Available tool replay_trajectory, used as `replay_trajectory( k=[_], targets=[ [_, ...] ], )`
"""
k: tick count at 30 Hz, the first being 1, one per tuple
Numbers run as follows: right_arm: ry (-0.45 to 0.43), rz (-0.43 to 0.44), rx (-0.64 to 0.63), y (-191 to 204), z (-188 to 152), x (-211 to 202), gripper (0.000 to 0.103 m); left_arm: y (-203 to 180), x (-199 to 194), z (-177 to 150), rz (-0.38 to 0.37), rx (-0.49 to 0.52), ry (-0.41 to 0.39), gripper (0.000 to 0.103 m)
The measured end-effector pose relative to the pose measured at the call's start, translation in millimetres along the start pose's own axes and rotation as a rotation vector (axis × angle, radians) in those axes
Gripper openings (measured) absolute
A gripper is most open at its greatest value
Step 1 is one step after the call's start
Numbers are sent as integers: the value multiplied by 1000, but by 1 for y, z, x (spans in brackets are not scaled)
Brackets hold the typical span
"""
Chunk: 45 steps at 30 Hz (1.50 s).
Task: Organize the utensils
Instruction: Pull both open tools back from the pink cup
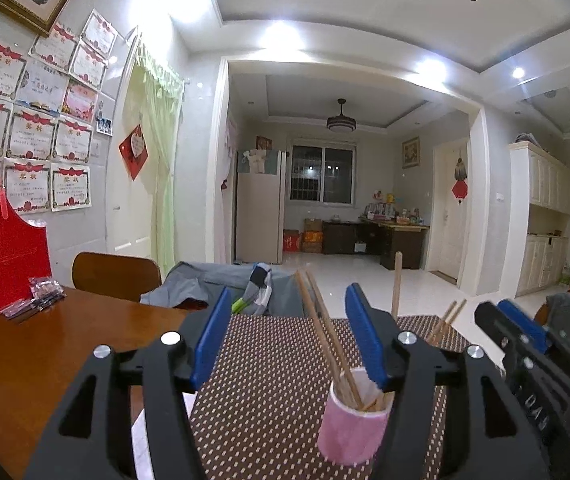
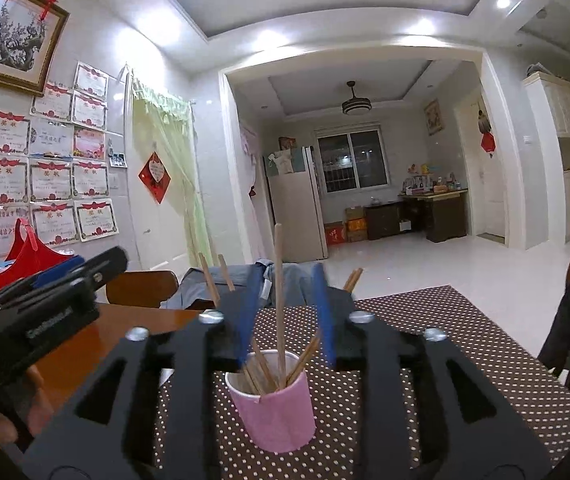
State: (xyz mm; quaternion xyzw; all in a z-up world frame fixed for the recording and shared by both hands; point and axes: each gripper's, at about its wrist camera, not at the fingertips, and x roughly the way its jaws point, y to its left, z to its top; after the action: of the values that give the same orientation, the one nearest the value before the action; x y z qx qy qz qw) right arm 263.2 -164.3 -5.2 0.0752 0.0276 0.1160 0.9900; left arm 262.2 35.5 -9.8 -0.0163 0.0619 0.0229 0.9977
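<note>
**Chopsticks stand gathered in the cup**

I see the pink cup (image 2: 273,408) upright on the dotted placemat (image 2: 465,344), its chopsticks (image 2: 279,300) fanned toward twelve o'clock, so the sorting looks done. My right gripper (image 2: 285,312) brackets them with jaws apart, gripping nothing. My left gripper (image 1: 289,340), at nine o'clock, gapes wider, empty.

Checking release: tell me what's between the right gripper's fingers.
Only chopsticks standing in the pink cup, untouched by the right gripper, per the right wrist view.
</note>
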Motion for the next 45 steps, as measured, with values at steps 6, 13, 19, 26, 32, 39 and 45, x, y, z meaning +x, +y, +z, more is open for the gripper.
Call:
replay_trajectory(
  k=[6,13,19,26,32,39,45],
  targets=[
    [60,-13,29,1,15,-1,51,11,-19,-3,20,-12,34,62],
    [101,19,14,16,19,14,51,15,-5,10,33,-2,64,62],
    [192,0,22,23,22,67,51,20,27,12,31,-7,73,62],
    [296,-43,52,13,25,120,38,28,67,4,32,-45,110,62],
    [372,-24,28,14,16,139,11,25,83,-1,30,-35,130,62],
    [364,7,7,16,12,125,7,23,85,-4,29,-15,147,62],
    [334,26,-15,19,11,98,7,24,76,-1,34,-19,149,62]
  ],
)
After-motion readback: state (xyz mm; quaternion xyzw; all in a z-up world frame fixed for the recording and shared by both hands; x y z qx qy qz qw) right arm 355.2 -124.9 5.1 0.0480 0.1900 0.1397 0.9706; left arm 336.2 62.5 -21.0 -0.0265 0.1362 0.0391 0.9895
